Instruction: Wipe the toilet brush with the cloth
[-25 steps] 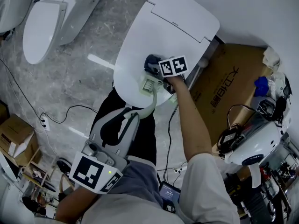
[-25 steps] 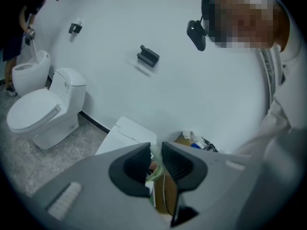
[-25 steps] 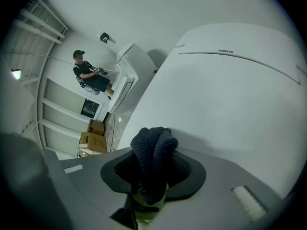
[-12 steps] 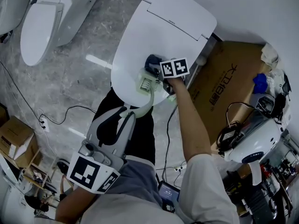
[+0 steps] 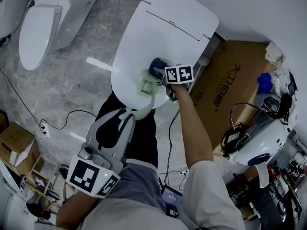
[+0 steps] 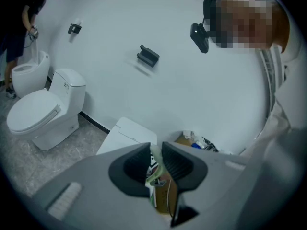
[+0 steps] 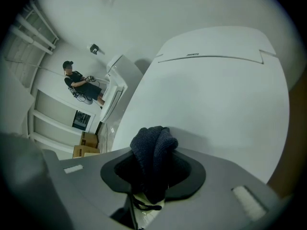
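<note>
Left hand-held gripper (image 6: pixel 154 163) is clenched on the pale green handle of the toilet brush (image 5: pixel 147 84), whose head sits ahead of its jaws, over the closed white lid of the nearest toilet (image 5: pixel 158 37). My right hand-held gripper (image 5: pixel 162 75) grasps the dark blue cloth (image 5: pixel 156 65), bunched between its jaws just beside the brush head; I cannot tell whether they touch. Below both lies a grey stone-patterned floor (image 5: pixel 72 75), and a white wall (image 5: pixel 268 8) rises beyond the toilet. Right of my right hand-held gripper leans a flat cardboard box (image 5: pixel 235 80). I count one brush, one cloth and three toilets: the second toilet (image 5: pixel 41 28) and third toilet (image 5: pixel 9 6) stand far left of my left hand-held gripper.
</note>
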The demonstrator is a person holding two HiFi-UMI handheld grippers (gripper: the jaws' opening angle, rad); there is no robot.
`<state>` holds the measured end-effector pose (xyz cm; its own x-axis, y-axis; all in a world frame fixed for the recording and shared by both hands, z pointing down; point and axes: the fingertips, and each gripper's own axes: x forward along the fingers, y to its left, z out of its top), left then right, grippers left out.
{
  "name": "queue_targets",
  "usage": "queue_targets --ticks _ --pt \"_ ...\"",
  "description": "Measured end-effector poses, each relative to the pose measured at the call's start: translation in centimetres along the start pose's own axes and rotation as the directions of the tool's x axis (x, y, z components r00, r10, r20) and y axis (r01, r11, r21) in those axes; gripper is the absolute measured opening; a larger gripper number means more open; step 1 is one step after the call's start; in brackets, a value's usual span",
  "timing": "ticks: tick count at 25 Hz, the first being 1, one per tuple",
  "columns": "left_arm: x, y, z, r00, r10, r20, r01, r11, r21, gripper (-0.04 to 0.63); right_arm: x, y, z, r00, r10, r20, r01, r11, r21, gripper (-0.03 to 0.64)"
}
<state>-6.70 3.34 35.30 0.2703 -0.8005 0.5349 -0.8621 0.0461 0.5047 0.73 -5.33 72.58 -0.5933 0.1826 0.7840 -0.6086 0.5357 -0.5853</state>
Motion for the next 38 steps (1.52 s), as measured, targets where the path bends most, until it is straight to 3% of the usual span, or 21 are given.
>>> queue_targets --ticks 14,21,38 --pt "0.4 0.0 0.4 1.0 -0.001 0.001 0.001 1.0 0.003 0.0 -2.8 -2.6 -2.1 0.987 -0.117 0.115 0.096 0.98 0.174 0.121" --pt "0.6 0.0 0.6 1.0 -0.008 0.001 0.008 1.0 0.004 0.0 -4.0 -2.4 -2.6 0.973 -0.138 0.187 0.071 0.943 0.324 0.118" --pt "0.6 -0.2 0.8 1.0 -0.026 0.009 0.026 1.0 0.005 0.0 -6.0 2.3 -0.3 0.976 -0.05 0.214 -0.019 0.952 0.307 0.117"
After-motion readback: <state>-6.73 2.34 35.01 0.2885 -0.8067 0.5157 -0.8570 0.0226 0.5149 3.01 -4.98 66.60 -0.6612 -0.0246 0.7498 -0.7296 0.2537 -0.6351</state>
